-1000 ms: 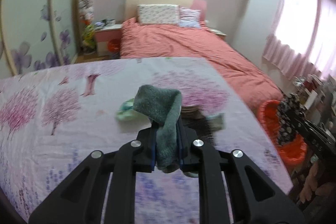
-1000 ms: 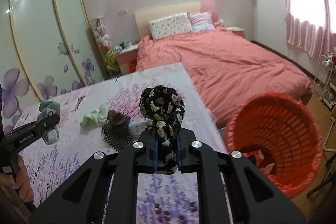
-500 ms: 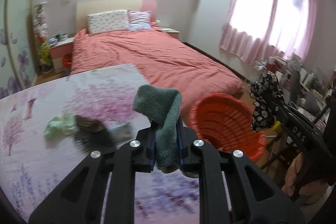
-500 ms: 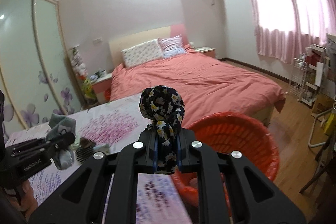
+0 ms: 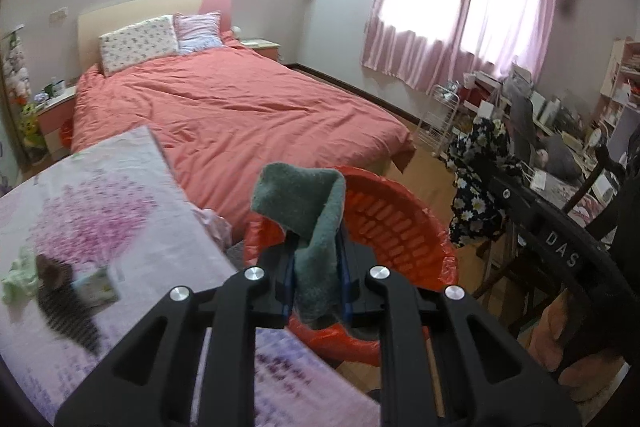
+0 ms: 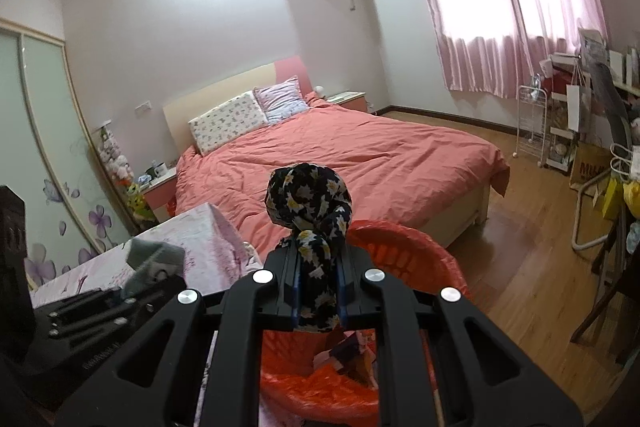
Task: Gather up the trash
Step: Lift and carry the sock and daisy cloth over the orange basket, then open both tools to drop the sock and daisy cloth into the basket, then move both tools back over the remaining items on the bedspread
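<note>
My left gripper (image 5: 316,283) is shut on a grey-green sock (image 5: 308,219), which hangs over the near rim of the red basket (image 5: 396,223). My right gripper (image 6: 316,291) is shut on a knotted black cloth with a flower print (image 6: 310,199), held above the same red basket (image 6: 404,251). The basket holds some paper scraps at its bottom. In the left wrist view the right gripper (image 5: 484,179) and its flowered cloth (image 5: 476,195) show at the right. The right wrist view shows the left gripper (image 6: 144,267) and its sock at the lower left.
A table under a pink flowered cloth (image 5: 100,211) lies at the left, with a pale green rag (image 5: 18,279), a dark netted piece (image 5: 64,303) and a small packet (image 5: 96,287) on it. Beyond stand a bed with a coral cover (image 5: 240,111), a white wire rack (image 6: 532,123) and a cluttered desk (image 5: 560,155).
Both grippers have swung to the right, away from the table and over to the red basket, each still gripping its cloth. The basket now sits right under both.
</note>
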`<state>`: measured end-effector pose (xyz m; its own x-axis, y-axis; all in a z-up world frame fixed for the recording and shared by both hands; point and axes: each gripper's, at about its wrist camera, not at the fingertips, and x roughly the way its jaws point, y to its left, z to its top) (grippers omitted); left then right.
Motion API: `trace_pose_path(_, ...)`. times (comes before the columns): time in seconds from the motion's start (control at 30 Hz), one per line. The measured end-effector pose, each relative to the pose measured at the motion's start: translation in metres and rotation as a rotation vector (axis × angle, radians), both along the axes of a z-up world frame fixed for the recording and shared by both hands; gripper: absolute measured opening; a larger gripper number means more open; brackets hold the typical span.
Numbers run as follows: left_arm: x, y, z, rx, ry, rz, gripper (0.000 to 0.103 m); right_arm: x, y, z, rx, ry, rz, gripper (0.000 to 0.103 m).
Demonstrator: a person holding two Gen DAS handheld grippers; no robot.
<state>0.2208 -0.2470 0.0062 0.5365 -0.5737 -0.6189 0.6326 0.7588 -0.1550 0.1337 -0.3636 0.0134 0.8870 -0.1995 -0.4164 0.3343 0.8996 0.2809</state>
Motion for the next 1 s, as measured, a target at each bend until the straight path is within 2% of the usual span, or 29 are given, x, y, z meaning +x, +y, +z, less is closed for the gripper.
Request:
trace_pose_path(0.17,0.014,-0.033,-0.022,0.033,0.022,-0.032,0.017,0.006,-0.022,-0.013,0.042,0.010,-0.014,0.013)
trace_pose_path(0.23,0.021,-0.043,-0.033,0.055,0.033,-0.031,0.021,0.009,-0.029,-0.018,0.057,0.015,-0.014,0.013)
trace_pose_path(0.27,0.023,-0.046,-0.037,0.061,0.040,-0.030,0.024,0.011,-0.033,-0.021,0.066,0.021,-0.016,0.013)
trace_pose_path(0.37,0.033,-0.055,-0.051,0.088,0.062,-0.014,0.040,0.018,-0.040,-0.029,0.101,0.043,-0.004,0.023)
trace_pose_path(0.4,0.036,-0.055,-0.056,0.098,0.066,-0.004,0.046,0.019,-0.042,-0.031,0.111,0.050,0.001,0.031)
trace_pose_path(0.43,0.038,-0.053,-0.059,0.104,0.069,0.003,0.049,0.020,-0.044,-0.033,0.119,0.058,0.003,0.040)
trace_pose_path(0.5,0.042,-0.050,-0.064,0.113,0.073,0.018,0.056,0.021,-0.045,-0.036,0.124,0.073,0.005,0.046)
trace_pose_path(0.63,0.049,-0.035,-0.068,0.123,0.074,0.052,0.062,0.018,-0.042,-0.038,0.118,0.088,0.000,0.055)
trace_pose_path(0.77,0.046,-0.018,-0.063,0.137,0.048,0.094,0.071,0.017,-0.034,-0.035,0.083,0.104,-0.006,0.056)
trace_pose_path(0.9,0.042,0.004,-0.057,0.163,0.002,0.162,0.089,0.019,-0.026,-0.029,0.051,0.110,-0.003,0.057)
trace_pose_path(1.0,0.041,0.028,-0.055,0.174,-0.020,0.229,0.093,0.022,-0.019,-0.027,0.031,0.117,0.006,0.057)
